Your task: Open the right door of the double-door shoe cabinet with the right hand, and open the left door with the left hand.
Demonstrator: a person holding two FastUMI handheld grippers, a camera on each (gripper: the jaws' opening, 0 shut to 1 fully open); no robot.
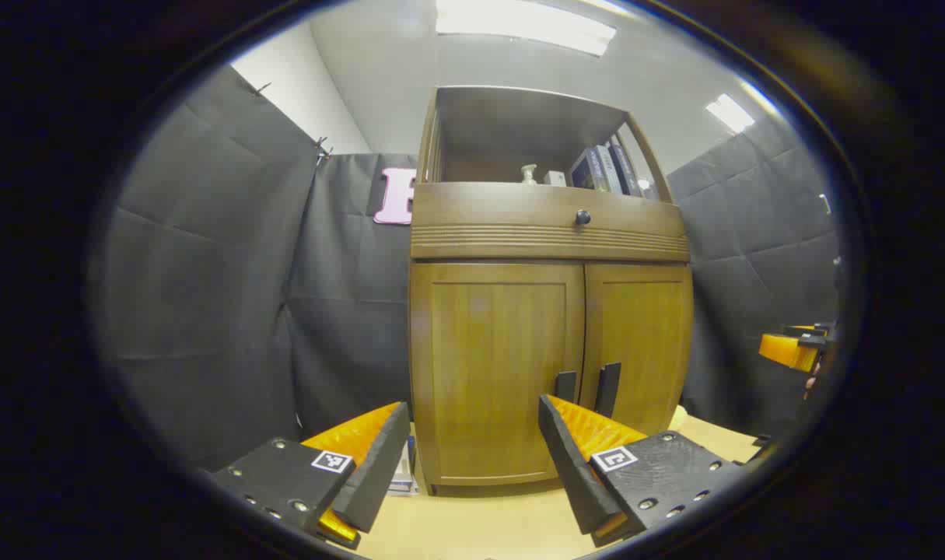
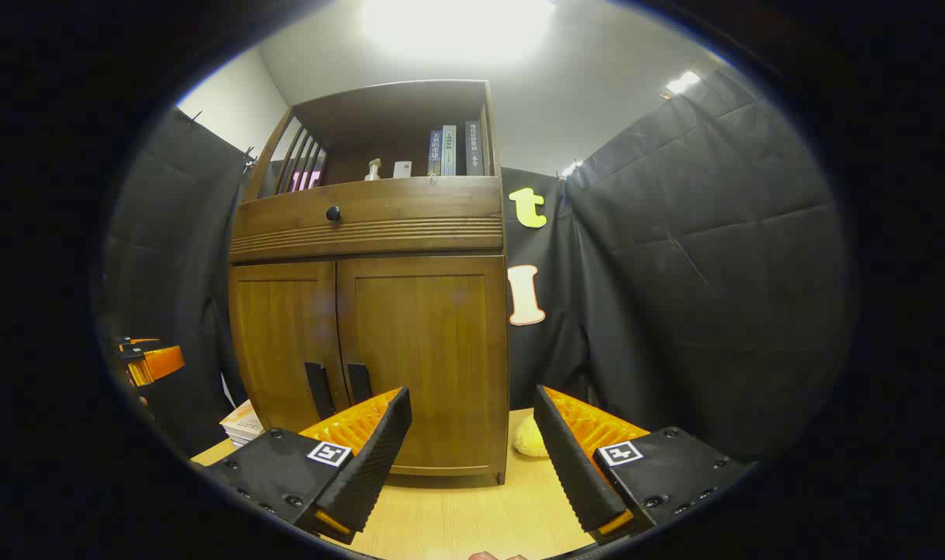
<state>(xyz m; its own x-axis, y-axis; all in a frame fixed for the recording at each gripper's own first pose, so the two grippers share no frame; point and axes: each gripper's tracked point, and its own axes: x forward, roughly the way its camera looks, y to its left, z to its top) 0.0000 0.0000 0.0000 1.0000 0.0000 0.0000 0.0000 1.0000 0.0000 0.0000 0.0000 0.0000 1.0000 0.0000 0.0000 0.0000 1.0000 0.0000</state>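
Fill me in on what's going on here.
A person holds two hand-held grippers in front of a wooden shoe cabinet on a table. Both doors are shut: the left door and right door, handles untouched. The left hand-held gripper and right hand-held gripper are open, holding nothing.

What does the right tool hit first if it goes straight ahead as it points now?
Probably the cabinet's right door: the open right tool frames that door's outer part, well right of its handle. Both doors look closed. Depth is unclear, so this is a judgement.
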